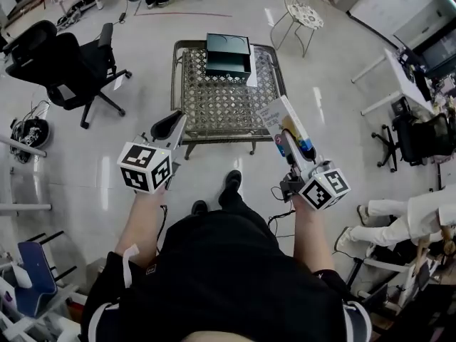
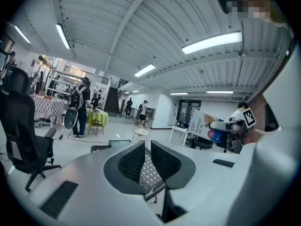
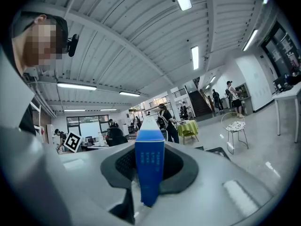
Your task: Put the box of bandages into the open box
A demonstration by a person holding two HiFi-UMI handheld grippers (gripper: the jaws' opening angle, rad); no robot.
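**A:** Where is the box of bandages (image 3: 149, 171), and how does it handle?

**B:** My right gripper (image 3: 149, 166) pinches its broad faces near one end, holding it upright by the table (image 1: 214, 109). The open box (image 1: 228, 54) stands at the table's far end. I judge it light, thin card that crushes easily. My left gripper (image 2: 146, 161) is spread and empty.

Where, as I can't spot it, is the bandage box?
Head view, right side: the bandage box is held in the right gripper by the table's near right corner, short of the open box.
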